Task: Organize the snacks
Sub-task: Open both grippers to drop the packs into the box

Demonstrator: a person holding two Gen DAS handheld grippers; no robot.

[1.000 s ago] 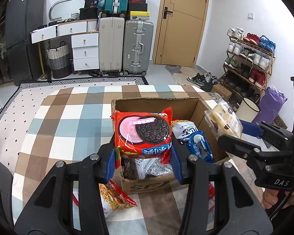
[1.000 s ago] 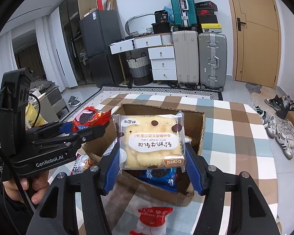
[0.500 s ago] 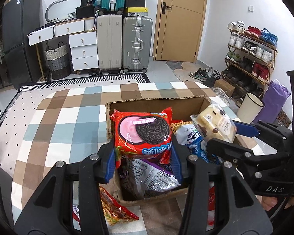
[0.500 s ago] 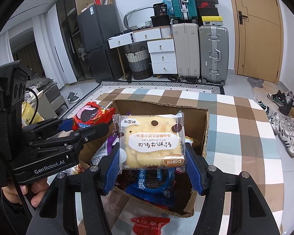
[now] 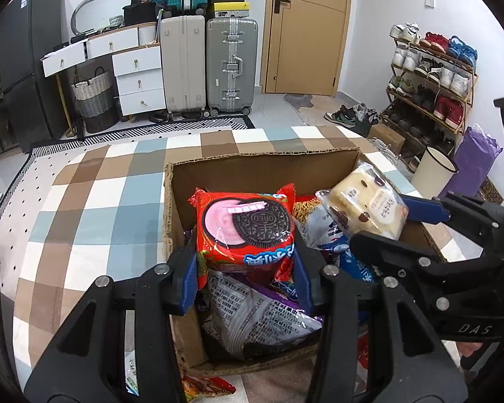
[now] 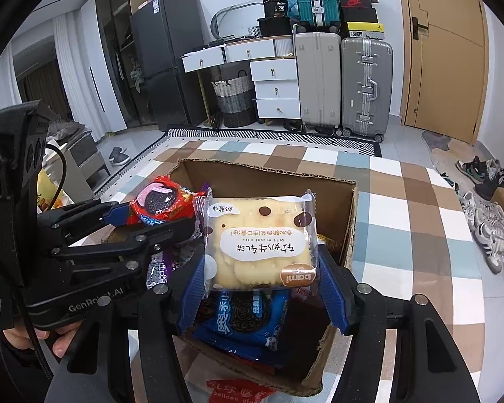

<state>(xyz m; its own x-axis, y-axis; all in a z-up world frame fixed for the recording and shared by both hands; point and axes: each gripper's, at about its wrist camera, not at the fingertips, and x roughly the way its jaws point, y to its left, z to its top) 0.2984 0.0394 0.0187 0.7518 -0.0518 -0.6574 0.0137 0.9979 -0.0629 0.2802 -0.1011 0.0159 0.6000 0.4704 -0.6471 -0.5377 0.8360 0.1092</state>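
Note:
My left gripper [image 5: 245,275] is shut on a red Oreo pack [image 5: 247,231] and holds it over the open cardboard box [image 5: 262,164]. My right gripper [image 6: 262,282] is shut on a pale yellow cake pack [image 6: 262,238], also over the box [image 6: 272,174]. The cake pack shows in the left wrist view [image 5: 363,205], the red pack in the right wrist view [image 6: 161,203]. Inside the box lie a blue Oreo pack [image 6: 248,322], a purple-and-grey bag [image 5: 258,319] and other snacks.
The box stands on a checked tablecloth [image 5: 94,201]. A red packet [image 6: 235,391] and a noodle snack pack [image 5: 205,386] lie on the cloth in front of the box. Suitcases [image 5: 208,63], drawers and a shoe rack [image 5: 430,77] stand beyond the table.
Both grippers have moved forward with their packs, from in front of the box to over its inside. The box now looks closer and lower in both views.

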